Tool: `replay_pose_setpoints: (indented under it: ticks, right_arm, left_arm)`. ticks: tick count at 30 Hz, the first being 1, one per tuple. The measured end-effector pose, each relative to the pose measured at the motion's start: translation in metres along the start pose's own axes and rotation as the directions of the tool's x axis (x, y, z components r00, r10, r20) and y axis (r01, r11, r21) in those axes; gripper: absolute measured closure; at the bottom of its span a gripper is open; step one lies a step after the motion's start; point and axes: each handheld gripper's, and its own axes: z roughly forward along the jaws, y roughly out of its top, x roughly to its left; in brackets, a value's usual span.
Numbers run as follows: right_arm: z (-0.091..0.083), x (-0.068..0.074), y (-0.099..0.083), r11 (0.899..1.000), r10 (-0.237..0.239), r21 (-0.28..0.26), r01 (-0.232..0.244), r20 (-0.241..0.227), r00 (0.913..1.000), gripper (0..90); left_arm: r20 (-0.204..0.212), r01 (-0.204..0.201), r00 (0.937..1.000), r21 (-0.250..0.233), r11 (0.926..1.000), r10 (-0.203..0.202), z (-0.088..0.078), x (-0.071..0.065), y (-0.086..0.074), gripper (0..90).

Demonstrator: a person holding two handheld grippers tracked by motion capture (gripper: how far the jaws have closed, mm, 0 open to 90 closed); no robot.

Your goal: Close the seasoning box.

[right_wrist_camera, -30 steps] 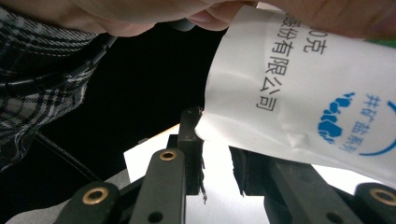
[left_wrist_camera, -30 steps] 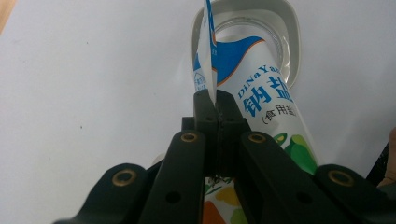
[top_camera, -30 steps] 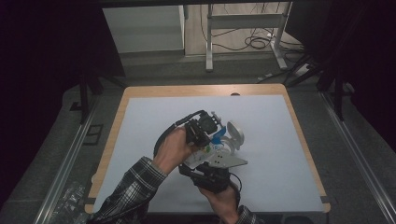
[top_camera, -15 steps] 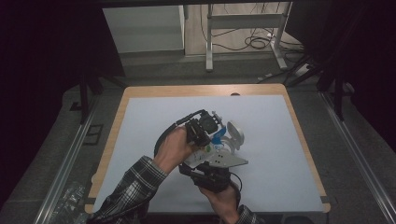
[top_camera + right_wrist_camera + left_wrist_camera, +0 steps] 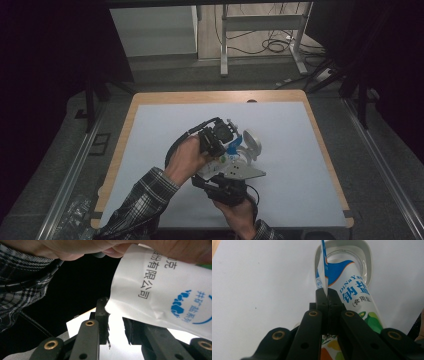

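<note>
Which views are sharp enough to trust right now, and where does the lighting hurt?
High view: dim, with dark surroundings; the salt bag is small between the grippers. Left gripper view: bright and crisp, the bag's print is readable over the white container, the near jaws soft. Right gripper view: black background top left, the sleeve and the bag's edge blurred.

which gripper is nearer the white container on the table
Left. The left gripper, shut on the salt bag's top edge, sits right at the white container, where the bag's mouth tips in. The right gripper holds the bag from below, nearer the person.
</note>
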Motion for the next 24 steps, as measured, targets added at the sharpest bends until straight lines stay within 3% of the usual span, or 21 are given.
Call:
replay_pose_setpoints:
  ticks: [16,24]
  right_arm:
    - [0.001,-0.001,-0.006,1.0,-0.009,0.024,0.008,0.005,1.0,72.1]
    - [0.004,-0.002,-0.013,0.998,-0.014,0.062,0.014,0.007,0.9999,71.0]
  left_arm:
    - [0.01,0.012,0.9999,-0.035,0.9993,-0.011,0.003,0.001,-0.004,90.0]
    - [0.012,0.016,0.9998,-0.045,0.9988,-0.016,0.003,0.002,-0.006,90.0]
